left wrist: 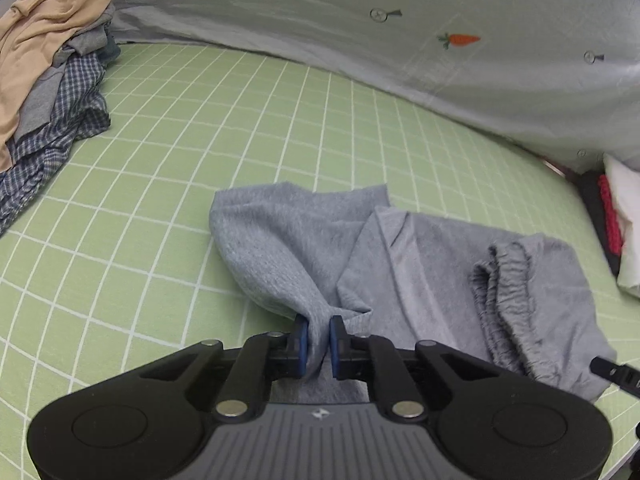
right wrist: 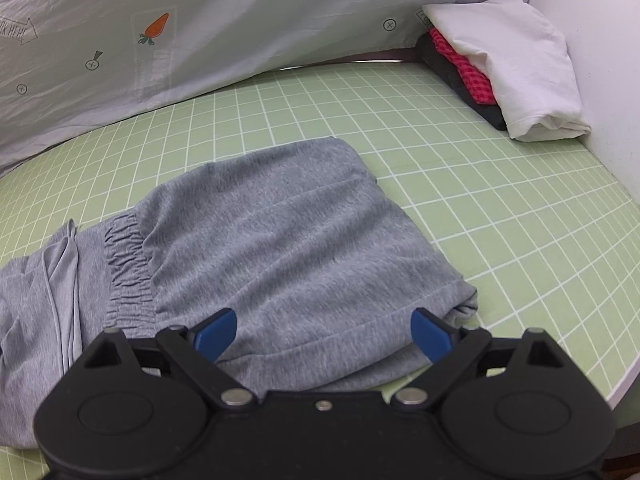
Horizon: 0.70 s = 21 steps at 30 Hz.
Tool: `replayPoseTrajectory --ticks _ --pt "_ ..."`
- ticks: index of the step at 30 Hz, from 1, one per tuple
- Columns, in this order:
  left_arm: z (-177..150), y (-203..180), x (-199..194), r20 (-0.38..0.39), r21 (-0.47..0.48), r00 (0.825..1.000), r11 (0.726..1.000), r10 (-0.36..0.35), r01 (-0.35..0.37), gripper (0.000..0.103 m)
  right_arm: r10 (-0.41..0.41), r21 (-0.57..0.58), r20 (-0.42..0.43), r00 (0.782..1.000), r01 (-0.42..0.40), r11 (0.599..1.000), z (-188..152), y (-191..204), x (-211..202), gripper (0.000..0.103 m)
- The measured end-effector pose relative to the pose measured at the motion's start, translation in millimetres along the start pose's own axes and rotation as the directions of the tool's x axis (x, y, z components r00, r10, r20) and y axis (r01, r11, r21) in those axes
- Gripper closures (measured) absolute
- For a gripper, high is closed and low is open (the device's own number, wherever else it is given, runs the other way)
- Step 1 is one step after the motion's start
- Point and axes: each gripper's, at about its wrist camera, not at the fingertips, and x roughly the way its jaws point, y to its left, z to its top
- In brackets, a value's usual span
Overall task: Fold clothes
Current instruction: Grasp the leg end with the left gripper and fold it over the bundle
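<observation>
Where left gripper (left wrist: pixel 319 336) pinches it, grey shorts (left wrist: pixel 400 264) bunch, waistband ruched, right gripper (right wrist: pixel 324 334) spread wide

The grey shorts (right wrist: pixel 280 232) are showing a plain heathered grey throughout. The bed sheet (left wrist: pixel 248 120) is showing light green crossed by a white grid. The hanging cloth (left wrist: pixel 440 20) behind is showing pale grey, printed with orange carrots and small dark circle marks. In the unfolded pile (left wrist: pixel 48 72), tan is lying over grey and a blue-and-white check. In the folded stack (right wrist: pixel 508 68), white is lying over a red check and black. Both grippers are showing black bodies with blue pads (right wrist: pixel 218 334).
</observation>
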Motion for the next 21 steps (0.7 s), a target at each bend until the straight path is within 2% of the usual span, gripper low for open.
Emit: replayPoseTrajectory --ticks 5,11,14,17,21 --pt "21.3 -50.4 -13.1 0.07 -0.002 0.99 0.992 -0.125 0.126 0.097 0.015 0.021 -0.012 1.0 -0.015 1.0 5.9 -20.0 7.7 0.008" --pt "29.6 -127.8 0.5 0.07 -0.001 0.957 0.959 -0.281 0.282 0.098 0.031 0.037 0.017 0.999 -0.031 0.999 25.7 -58.1 15.2 0.008" --pt "24.7 -173.5 19.2 0.025 0.01 0.944 0.944 -0.33 0.329 0.098 0.021 0.046 0.022 1.0 -0.022 0.999 32.8 -83.6 20.1 0.008" --pt "13.0 -209.5 50.7 -0.046 -0.008 0.937 0.938 -0.346 0.346 0.099 0.013 0.061 0.014 1.0 -0.014 0.998 38.1 -109.6 28.8 0.008" --pt "-8.4 -234.0 104.8 -0.197 -0.066 0.935 0.955 -0.296 0.288 0.099 0.003 0.076 0.011 1.0 -0.003 0.997 49.6 -136.5 41.9 0.008"
